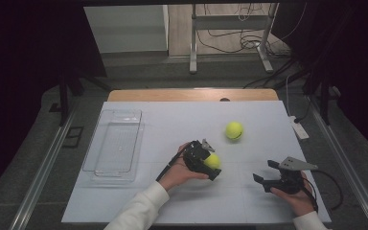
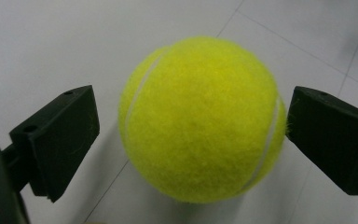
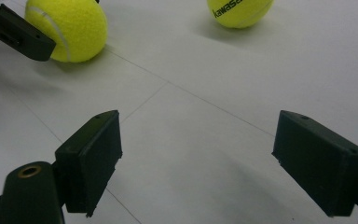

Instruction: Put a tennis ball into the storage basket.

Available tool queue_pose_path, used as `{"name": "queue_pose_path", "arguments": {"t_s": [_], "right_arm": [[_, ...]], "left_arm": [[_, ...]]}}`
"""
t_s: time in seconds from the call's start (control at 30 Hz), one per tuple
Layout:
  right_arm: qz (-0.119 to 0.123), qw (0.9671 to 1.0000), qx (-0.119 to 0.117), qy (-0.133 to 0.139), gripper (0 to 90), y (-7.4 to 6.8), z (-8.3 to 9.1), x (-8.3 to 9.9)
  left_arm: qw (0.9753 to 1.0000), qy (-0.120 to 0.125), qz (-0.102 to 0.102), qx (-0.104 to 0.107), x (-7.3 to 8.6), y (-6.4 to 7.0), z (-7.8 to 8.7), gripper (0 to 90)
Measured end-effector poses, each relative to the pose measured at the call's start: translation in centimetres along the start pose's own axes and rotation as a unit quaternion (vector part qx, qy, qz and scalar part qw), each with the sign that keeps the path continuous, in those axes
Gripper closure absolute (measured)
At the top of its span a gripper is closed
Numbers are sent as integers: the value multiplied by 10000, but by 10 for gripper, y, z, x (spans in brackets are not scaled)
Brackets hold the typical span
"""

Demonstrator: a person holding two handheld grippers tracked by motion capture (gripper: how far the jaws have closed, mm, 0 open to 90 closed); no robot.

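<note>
While the white worktop lies bare along your near edge, the clear plastic tray sits far left. Your left tool straddles the nearer yellow tennis ball, jaws apart, one touching. Your right tool gapes empty.

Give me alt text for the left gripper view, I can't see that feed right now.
A yellow tennis ball sits on the white table between the left gripper's two open black jaws. The right-hand jaw looks to be touching the ball's fuzz; the left-hand jaw stands a small gap away.
</note>
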State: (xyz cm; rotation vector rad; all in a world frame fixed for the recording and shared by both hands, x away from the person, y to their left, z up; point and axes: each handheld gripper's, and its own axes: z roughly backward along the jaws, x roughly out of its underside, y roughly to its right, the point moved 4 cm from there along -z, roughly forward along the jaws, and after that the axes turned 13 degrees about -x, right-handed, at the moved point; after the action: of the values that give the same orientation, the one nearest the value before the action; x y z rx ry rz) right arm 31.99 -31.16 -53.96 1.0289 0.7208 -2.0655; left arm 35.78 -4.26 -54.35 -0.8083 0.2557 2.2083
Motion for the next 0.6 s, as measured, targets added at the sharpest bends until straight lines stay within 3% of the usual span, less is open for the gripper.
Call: {"name": "queue_pose_path", "arguments": {"t_s": [0.13,0.33,0.4,0.6], "right_arm": [[-6,10000,16,-8,159,1,0,0],[-4,10000,14,-1,159,0,0,0],[-4,10000,12,-2,159,0,0,0],[-3,10000,14,0,159,1,0,0]], "left_arm": [[10000,-16,-12,-78,0,0,-1,81],[9998,103,-22,-151,0,0,3,253],[9997,94,-143,-196,1,1,3,256],[9995,106,-194,-209,1,1,4,262]]}}
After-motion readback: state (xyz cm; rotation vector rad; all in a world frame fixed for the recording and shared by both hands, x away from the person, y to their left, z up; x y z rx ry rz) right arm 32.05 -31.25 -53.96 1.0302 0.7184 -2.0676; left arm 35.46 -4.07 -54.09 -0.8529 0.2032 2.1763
